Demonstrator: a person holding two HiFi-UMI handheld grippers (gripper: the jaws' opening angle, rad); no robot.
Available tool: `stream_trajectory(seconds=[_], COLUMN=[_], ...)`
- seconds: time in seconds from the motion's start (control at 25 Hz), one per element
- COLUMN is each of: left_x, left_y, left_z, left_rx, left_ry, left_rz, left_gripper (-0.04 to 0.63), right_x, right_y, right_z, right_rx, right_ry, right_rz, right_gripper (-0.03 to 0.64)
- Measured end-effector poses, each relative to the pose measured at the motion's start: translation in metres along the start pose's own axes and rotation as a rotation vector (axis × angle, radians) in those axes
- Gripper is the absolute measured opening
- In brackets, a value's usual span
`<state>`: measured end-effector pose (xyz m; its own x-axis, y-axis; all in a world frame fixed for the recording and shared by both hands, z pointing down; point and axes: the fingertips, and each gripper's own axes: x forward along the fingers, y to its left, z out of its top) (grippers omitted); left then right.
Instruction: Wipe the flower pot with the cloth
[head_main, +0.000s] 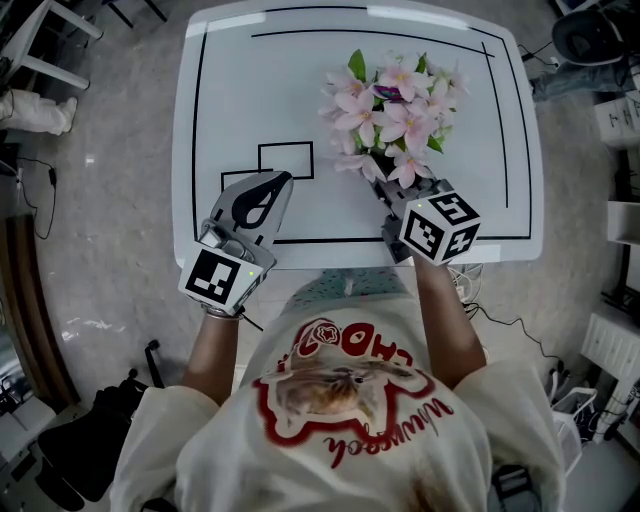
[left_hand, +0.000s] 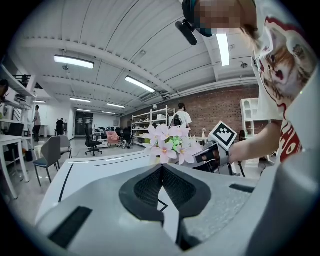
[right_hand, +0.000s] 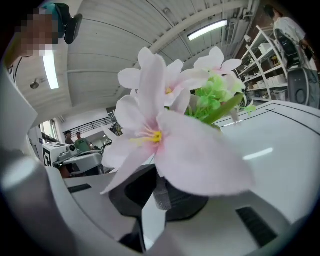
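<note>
- The pot (head_main: 381, 165) is on the right half of the surface (head_main: 250, 90). It is almost all hidden under the flowers (head_main: 392, 105); the head view shows only a dark sliver.
- Your right gripper (head_main: 390, 190) is at the pot's near side, under the blooms. It looks closed on a small grey cloth (right_hand: 160, 192), with only a narrow strip showing at the tips.
- Your left gripper (head_main: 272, 188) is closed with nothing in it, over the near left of the surface, well apart from the pot.
- Step in hand, as I read it: get the cloth onto the pot wall and rub. I can't tell if the cloth touches the pot yet.
- Little cloth sticks out, so lead with the cloth, not the jaw tips. Angle the gripper so the strip lies flat on the wall.
- Use short strokes and light pressure. The pot looks top-heavy with those flowers and will likely slide or tip if you shove.
- Consider bracing the pot's left side with the left gripper before you press.
- A petal fills most of the right gripper view, so steer from the head view.
</note>
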<state>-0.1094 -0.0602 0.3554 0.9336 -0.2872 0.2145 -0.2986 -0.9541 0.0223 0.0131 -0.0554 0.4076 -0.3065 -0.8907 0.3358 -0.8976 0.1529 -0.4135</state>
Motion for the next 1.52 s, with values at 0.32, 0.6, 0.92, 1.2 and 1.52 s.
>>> stream_trajectory(seconds=[0.32, 0.6, 0.92, 1.2, 1.52], left_x=[-0.001, -0.007, -0.01, -0.007, -0.002], left_y=[0.0, 0.0, -0.003, -0.01, -0.024], left_z=[0.005, -0.001, -0.001, 0.0, 0.009], left_rx=[-0.004, -0.007, -0.002, 0.013, 0.025], left_ry=[-0.023, -0.004, -0.004, -0.009, -0.026], left_rz=[0.01, 0.017, 0.009, -0.013, -0.049], left_gripper=[0.003, 0.003, 0.003, 0.003, 0.003], right_x=[0.007, 0.01, 0.007, -0.002, -0.023], right_y=[0.009, 0.016, 0.028, 0.036, 0.054], right_z=[0.0, -0.003, -0.009, -0.014, -0.009], right_rx=[-0.012, -0.014, -0.034, -0.049, -0.083], right_ry=[0.001, 0.005, 0.013, 0.01, -0.006], right_rz=[0.019, 0.034, 0.051, 0.055, 0.083], right_gripper=[0.044, 0.044, 0.044, 0.044, 0.044])
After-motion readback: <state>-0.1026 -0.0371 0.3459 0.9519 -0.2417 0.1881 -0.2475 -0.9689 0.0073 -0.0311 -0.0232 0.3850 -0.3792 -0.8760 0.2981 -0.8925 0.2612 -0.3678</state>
